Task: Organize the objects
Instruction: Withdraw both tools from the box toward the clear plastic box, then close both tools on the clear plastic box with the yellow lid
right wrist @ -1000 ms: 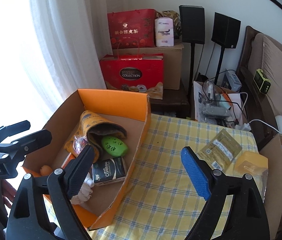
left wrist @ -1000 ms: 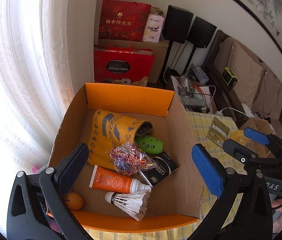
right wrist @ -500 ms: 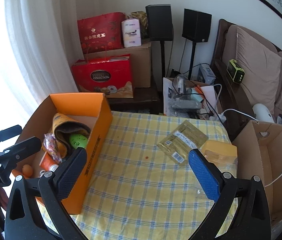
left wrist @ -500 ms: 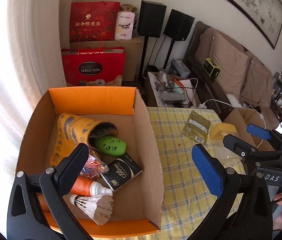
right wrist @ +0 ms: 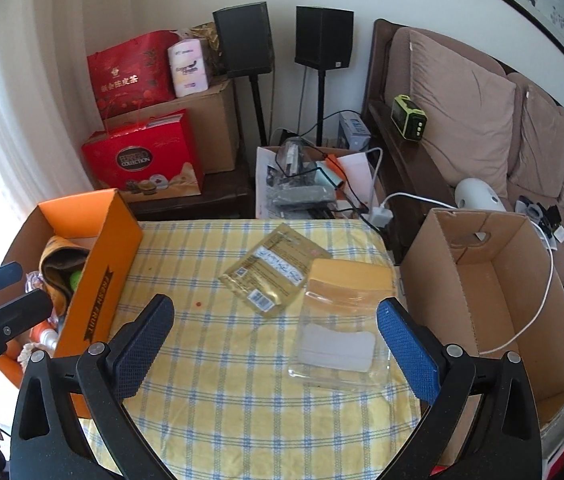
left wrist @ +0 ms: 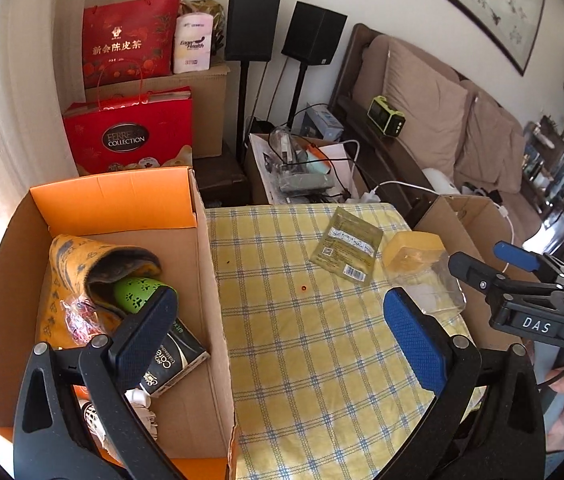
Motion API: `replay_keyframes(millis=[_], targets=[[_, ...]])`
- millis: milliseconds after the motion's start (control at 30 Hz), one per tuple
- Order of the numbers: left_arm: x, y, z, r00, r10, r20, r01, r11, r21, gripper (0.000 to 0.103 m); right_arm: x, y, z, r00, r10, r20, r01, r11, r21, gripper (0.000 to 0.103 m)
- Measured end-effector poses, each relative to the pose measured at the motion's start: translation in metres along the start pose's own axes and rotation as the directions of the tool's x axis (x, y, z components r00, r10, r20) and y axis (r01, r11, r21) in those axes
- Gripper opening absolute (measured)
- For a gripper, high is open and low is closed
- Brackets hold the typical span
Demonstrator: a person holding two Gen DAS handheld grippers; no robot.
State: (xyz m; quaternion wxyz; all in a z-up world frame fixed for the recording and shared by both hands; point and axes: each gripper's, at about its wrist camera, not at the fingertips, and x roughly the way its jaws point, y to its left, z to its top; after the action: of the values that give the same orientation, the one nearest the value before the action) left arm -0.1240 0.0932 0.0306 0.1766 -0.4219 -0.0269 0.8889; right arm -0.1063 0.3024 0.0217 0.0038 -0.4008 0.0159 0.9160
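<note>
Both hand-held grippers gape empty: left [left wrist: 282, 332], right [right wrist: 274, 330]; two packets [right wrist: 276, 270] on tablecloth [right wrist: 222, 380].

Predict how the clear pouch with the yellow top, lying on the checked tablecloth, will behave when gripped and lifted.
The clear pouch lies flat and looks like thin film, so it probably flops. It seems nearly empty, holding one white card, so likely light. Its glossy surface may slip.

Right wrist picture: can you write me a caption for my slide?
Open right gripper above a checkered tablecloth with a gold packet and a clear pouch, between two cardboard boxes.
</note>
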Motion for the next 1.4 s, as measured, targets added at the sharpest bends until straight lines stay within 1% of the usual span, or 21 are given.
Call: replay_keyframes(millis=[133, 233, 500, 667, 733, 767, 800, 833, 867, 900, 933, 1000, 1067, 1133, 1200, 1300, 1400], targets=[[0.015, -0.008, -0.003, 1.0, -0.011, -0.021, 0.011, 1.0, 0.001, 0.103, 0.01, -0.022, -0.007, 1.0, -0.003, -0.021, 0.004, 0.998, 0.055, 0.103], [0.023, -0.013, -0.003, 1.0, -0.017, -0.02, 0.017, 1.0, -0.003, 0.103, 0.018, -0.033, -0.011, 0.999, -0.016, -0.035, 0.018, 0.997, 0.075, 0.103], [0.052, -0.031, -0.006, 0.998, -0.045, -0.052, 0.045, 0.999, -0.001, 0.103, 0.049, -0.054, -0.019, 0.996, -0.016, -0.088, 0.027, 0.992, 0.126, 0.103], [0.077, -0.045, -0.011, 0.989, -0.101, -0.109, 0.101, 0.995, -0.009, 0.103, 0.063, -0.069, -0.023, 0.994, 0.016, -0.105, 0.002, 0.985, 0.17, 0.102], [0.087, -0.051, -0.014, 0.983, -0.126, -0.131, 0.124, 0.992, -0.017, 0.101, 0.065, -0.074, -0.025, 0.994, 0.028, -0.106, -0.008, 0.983, 0.184, 0.1], [0.092, -0.055, -0.014, 0.98, -0.14, -0.14, 0.138, 0.99, -0.023, 0.1, 0.066, -0.077, -0.025, 0.994, 0.034, -0.107, -0.013, 0.981, 0.192, 0.098], [0.097, -0.058, -0.015, 0.977, -0.155, -0.147, 0.153, 0.988, -0.029, 0.096, 0.068, -0.08, -0.025, 0.993, 0.039, -0.109, -0.016, 0.98, 0.198, 0.096], [0.102, -0.061, -0.016, 0.973, -0.168, -0.156, 0.165, 0.986, -0.036, 0.095, 0.069, -0.084, -0.026, 0.993, 0.045, -0.11, -0.021, 0.978, 0.207, 0.094], [0.108, -0.065, -0.016, 0.969, -0.18, -0.169, 0.176, 0.984, -0.041, 0.094, 0.071, -0.086, -0.026, 0.993, 0.049, -0.111, -0.025, 0.977, 0.212, 0.089], [0.112, -0.07, -0.016, 0.965, -0.191, -0.179, 0.186, 0.982, -0.042, 0.088, 0.072, -0.09, -0.027, 0.992, 0.054, -0.114, -0.028, 0.975, 0.22, 0.084], [0.119, -0.075, -0.016, 0.959, -0.202, -0.196, 0.199, 0.979, -0.035, 0.077, 0.074, -0.093, -0.028, 0.991, 0.062, -0.116, -0.034, 0.973, 0.228, 0.08], [0.131, -0.086, -0.016, 0.954, -0.201, -0.221, 0.202, 0.979, -0.016, 0.066, 0.076, -0.099, -0.03, 0.99, 0.081, -0.119, -0.05, 0.968, 0.244, 0.058], [0.14, -0.095, -0.017, 0.95, -0.207, -0.234, 0.21, 0.978, -0.014, 0.063, 0.077, -0.104, -0.031, 0.989, 0.087, -0.122, -0.053, 0.966, 0.254, 0.046], [0.146, -0.101, -0.018, 0.943, -0.232, -0.238, 0.232, 0.972, -0.028, 0.058, 0.078, -0.106, -0.032, 0.988, 0.094, -0.12, -0.061, 0.965, 0.254, 0.045], [0.151, -0.105, -0.019, 0.94, -0.245, -0.239, 0.244, 0.969, -0.037, 0.056, 0.078, -0.109, -0.033, 0.987, 0.109, -0.116, -0.076, 0.963, 0.258, 0.043], [0.156, -0.11, -0.018, 0.933, -0.281, -0.226, 0.274, 0.96, -0.064, 0.055, 0.078, -0.113, -0.034, 0.985, 0.132, -0.109, -0.098, 0.956, 0.275, 0.041], [0.162, -0.115, -0.018, 0.92, -0.319, -0.226, 0.308, 0.948, -0.084, 0.053, 0.079, -0.117, -0.035, 0.983, 0.151, -0.103, -0.115, 0.949, 0.294, 0.041]])
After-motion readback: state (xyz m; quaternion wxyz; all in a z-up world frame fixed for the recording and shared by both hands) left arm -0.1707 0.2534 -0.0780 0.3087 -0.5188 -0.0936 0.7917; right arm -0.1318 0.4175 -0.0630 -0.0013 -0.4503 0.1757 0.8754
